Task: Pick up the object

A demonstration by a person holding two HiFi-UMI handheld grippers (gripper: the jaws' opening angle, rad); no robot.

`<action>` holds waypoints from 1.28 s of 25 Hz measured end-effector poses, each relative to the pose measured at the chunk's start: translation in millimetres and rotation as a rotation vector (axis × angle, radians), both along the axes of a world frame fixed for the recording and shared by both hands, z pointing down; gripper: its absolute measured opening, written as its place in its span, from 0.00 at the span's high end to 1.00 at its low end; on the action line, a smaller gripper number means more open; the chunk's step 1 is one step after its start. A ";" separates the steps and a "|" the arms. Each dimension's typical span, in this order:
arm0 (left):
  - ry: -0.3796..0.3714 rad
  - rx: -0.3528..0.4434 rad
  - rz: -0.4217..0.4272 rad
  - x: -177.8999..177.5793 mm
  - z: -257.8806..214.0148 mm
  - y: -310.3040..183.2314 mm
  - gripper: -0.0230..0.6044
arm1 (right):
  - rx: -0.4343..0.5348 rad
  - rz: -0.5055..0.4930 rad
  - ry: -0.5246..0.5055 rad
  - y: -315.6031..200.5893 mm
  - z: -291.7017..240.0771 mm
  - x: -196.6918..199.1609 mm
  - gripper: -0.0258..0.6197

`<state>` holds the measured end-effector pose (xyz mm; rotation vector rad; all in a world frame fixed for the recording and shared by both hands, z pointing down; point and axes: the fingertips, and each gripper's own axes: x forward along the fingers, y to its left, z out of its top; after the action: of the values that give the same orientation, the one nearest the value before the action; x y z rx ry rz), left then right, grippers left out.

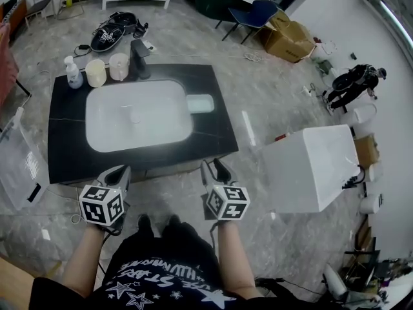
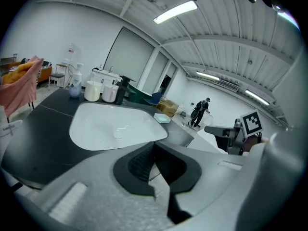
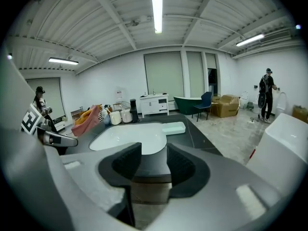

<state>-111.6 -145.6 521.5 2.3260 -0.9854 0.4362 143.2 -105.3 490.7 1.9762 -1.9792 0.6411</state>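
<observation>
Basin (image 1: 139, 116) sat in the counter (image 1: 64, 150), near its middle. Block (image 1: 200, 103) lay on the counter just beside the basin's right rim. Behind the basin, left to right: bottle (image 1: 73, 73), two cups (image 1: 95, 73) (image 1: 119, 66), tap (image 1: 139, 58). Tub (image 1: 310, 166) stood on the floor right of the counter. Left gripper (image 1: 119, 172) and right gripper (image 1: 214, 168) hung before the near edge, side by side
</observation>
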 end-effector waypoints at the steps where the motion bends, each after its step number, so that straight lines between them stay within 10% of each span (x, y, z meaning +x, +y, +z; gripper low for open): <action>1: -0.002 0.003 0.002 0.3 1.1 -3.6 0.95 | 0.010 0.009 0.005 -3.7 -0.9 2.4 0.70; 32: -0.102 0.002 -0.164 123.8 -0.2 -161.5 0.95 | -0.038 -0.170 -0.076 -240.0 34.1 127.1 0.70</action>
<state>12.2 -307.1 521.2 2.2213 -1.2151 0.4904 270.3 -345.3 524.9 1.7618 -2.1343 0.7152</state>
